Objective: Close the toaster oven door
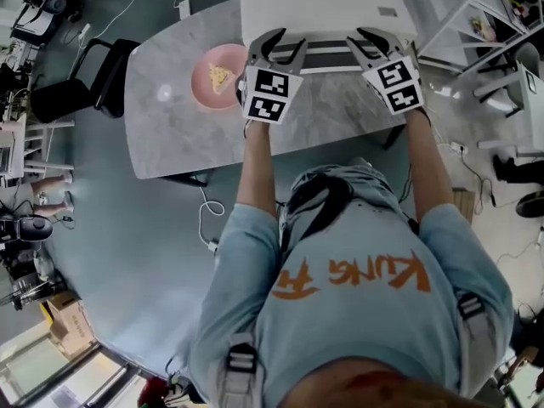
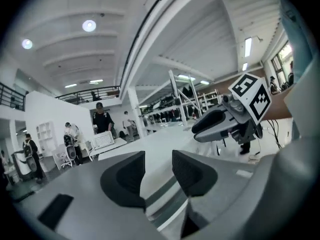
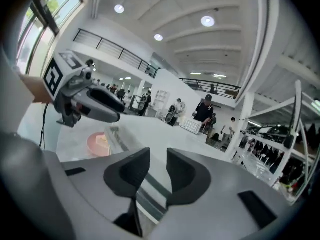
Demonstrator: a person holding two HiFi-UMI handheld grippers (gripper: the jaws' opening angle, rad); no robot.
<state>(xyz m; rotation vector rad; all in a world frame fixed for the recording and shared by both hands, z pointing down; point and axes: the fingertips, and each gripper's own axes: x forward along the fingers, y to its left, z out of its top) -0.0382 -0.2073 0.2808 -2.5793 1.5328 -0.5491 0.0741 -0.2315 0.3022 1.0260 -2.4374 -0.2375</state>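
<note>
The white toaster oven (image 1: 323,7) stands at the far side of the marble table (image 1: 170,134). Its door edge with dark stripes (image 1: 327,56) faces me and looks shut or nearly shut. My left gripper (image 1: 274,45) is at the left end of that edge, my right gripper (image 1: 367,45) at the right end. In the left gripper view the left gripper (image 2: 158,159) is open above the striped edge (image 2: 167,196), with nothing between the pads. The right gripper (image 3: 158,156) has a narrower gap and also grips nothing; the striped edge (image 3: 150,191) runs below it.
A pink plate (image 1: 212,76) with food sits left of the oven, close to the left gripper. A black chair (image 1: 81,83) stands beyond the table's left end. White shelving (image 1: 476,15) is at the right. Cables lie on the floor. Several people stand far behind the oven.
</note>
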